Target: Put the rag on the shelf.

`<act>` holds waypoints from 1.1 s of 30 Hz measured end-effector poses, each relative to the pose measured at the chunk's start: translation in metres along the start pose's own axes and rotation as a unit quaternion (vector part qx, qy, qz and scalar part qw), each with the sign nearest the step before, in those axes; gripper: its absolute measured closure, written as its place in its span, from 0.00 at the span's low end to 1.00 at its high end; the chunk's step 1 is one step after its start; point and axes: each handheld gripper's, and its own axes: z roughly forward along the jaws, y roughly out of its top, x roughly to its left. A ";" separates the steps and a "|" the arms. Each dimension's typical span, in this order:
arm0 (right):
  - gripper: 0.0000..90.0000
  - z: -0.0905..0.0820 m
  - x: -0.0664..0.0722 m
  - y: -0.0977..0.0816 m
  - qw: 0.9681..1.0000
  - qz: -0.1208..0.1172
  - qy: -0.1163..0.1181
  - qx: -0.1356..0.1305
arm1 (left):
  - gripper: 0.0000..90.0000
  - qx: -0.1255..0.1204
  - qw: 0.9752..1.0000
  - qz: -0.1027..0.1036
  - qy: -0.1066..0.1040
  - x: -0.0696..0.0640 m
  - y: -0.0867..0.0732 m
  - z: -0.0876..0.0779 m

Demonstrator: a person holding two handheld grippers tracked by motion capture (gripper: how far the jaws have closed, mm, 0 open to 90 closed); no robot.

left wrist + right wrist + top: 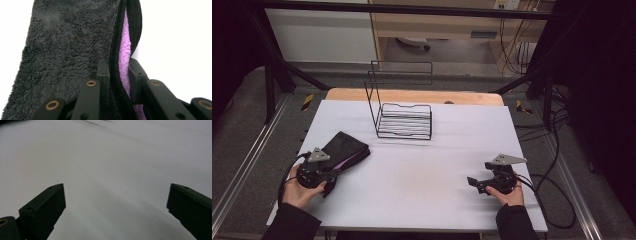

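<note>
Towel [65,50] edge pinched by left gripper [119,72] | right gripper [116,202] spread, idle | risk: thin bite slipping, folds falling open

No readable text, labels, brands or numbers anywhere.

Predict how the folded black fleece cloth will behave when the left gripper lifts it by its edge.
The cloth looks soft and plush, so it will likely droop and unfold. The left gripper pinches only its piped edge, so it may slip. It seems light.
</note>
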 end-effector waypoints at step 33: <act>0.03 -0.001 0.000 0.000 1.000 0.002 0.001 -0.002 | 0.66 0.034 0.994 0.047 -0.087 -0.064 0.013 0.003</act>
